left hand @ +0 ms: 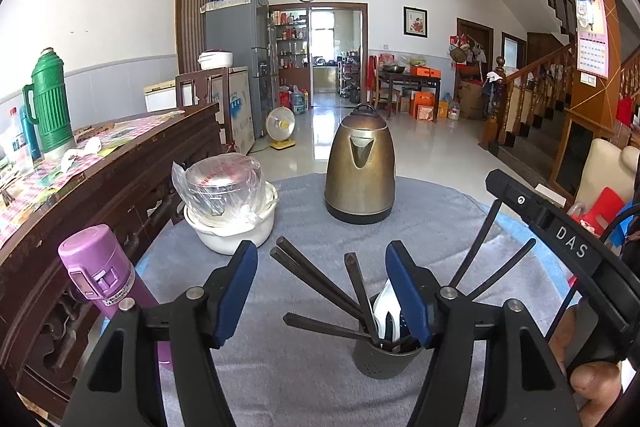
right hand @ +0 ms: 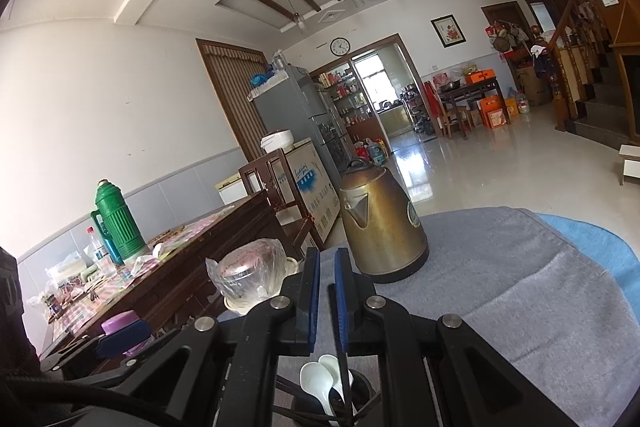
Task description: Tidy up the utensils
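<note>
- Left gripper (left hand: 322, 291): fingers wide, flanking holder (left hand: 386, 357); tipping risk.
- Right gripper (right hand: 327, 301): fingers narrow, pinching chopstick (right hand: 345, 379); may slip or snag spoons (right hand: 320, 383).

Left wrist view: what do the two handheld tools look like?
The left tool has black angular arms, silver pivot pins and dark blue pads. The right tool is black, with white "DAS" lettering and a bare hand holding it.

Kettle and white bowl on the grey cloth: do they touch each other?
Apart. The left wrist view shows a strip of grey cloth between the kettle and the white bowl.
</note>
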